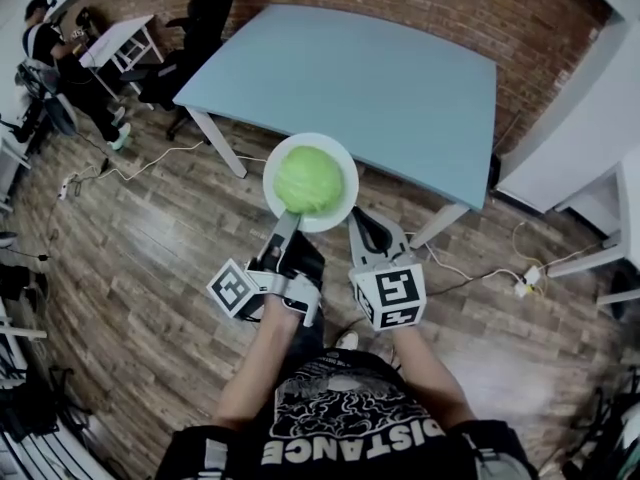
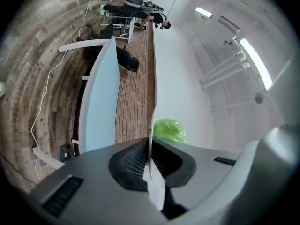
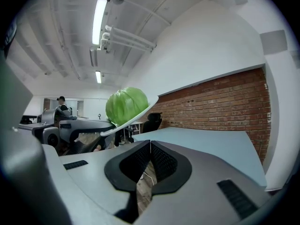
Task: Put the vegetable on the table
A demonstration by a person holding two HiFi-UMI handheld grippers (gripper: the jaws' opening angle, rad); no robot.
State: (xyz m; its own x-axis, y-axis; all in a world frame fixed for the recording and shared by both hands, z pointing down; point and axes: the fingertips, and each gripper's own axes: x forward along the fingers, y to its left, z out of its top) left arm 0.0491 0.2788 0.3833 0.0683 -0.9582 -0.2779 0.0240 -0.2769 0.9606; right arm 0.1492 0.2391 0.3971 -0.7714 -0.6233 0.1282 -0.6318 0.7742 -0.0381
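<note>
A green cabbage lies on a round white plate held in the air over the wooden floor, just short of the light blue table's near edge. My left gripper is shut on the plate's near rim. In the left gripper view the plate stands edge-on between the jaws, with the cabbage behind it. My right gripper is beside the plate's right rim, shut, with nothing in it. In the right gripper view the cabbage and plate sit up and to the left of it.
The table top is bare and backs onto a brick wall. A black office chair, a white desk and a person are at the far left. Cables trail across the floor. White furniture stands at the right.
</note>
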